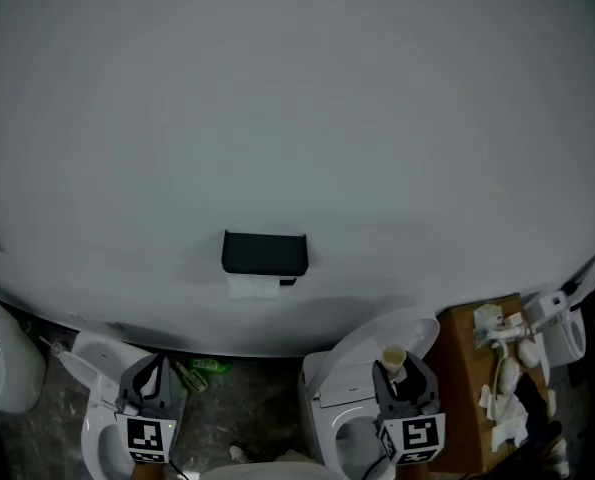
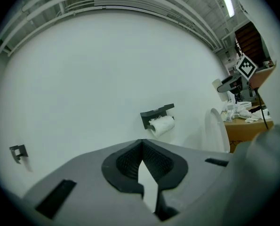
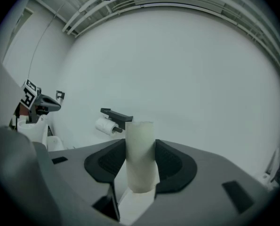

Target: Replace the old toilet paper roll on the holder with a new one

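Two grippers sit at the bottom of the head view, over the toilets (image 1: 349, 380), both pointing at the wall. Our left gripper (image 2: 140, 145) has its jaws together with nothing between them; we judge it is kept free to work the holder. Our right gripper (image 1: 395, 372) is clamped on a bare tube (image 3: 140, 154). The tube stands upright between the pads, gripped by its sides, with one end sticking out past the jaws.

At the centre of the head view the holder (image 1: 265, 253) hangs on the wall, well apart from both grippers. A white roll (image 1: 253, 286) sits under its black cover, a ragged end showing. With paper on the holder and only a core in our grip, the swap looks done to us, though we cannot tell how full that roll is. At lower right a table (image 1: 461, 368) holds paper scraps, a likely place for the tube.
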